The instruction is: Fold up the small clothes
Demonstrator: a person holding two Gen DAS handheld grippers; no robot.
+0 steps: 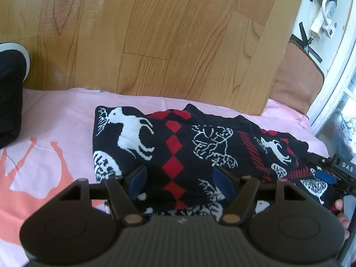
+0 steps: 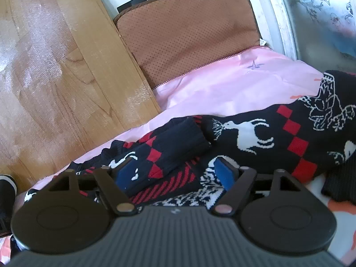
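Now a dark sweater with white deer and red diamonds is seen lying folded on a pink sheet, spread just ahead of and under both pairs of jaws. The left gripper is held with its jaws well apart; the knit lies between and below the blue pads, and no grip on it is seen. The right gripper is also held wide open; a sleeve runs between its jaws, but it is not pinched. Beyond the jaws, a wooden floor and a brown cushion are seen.
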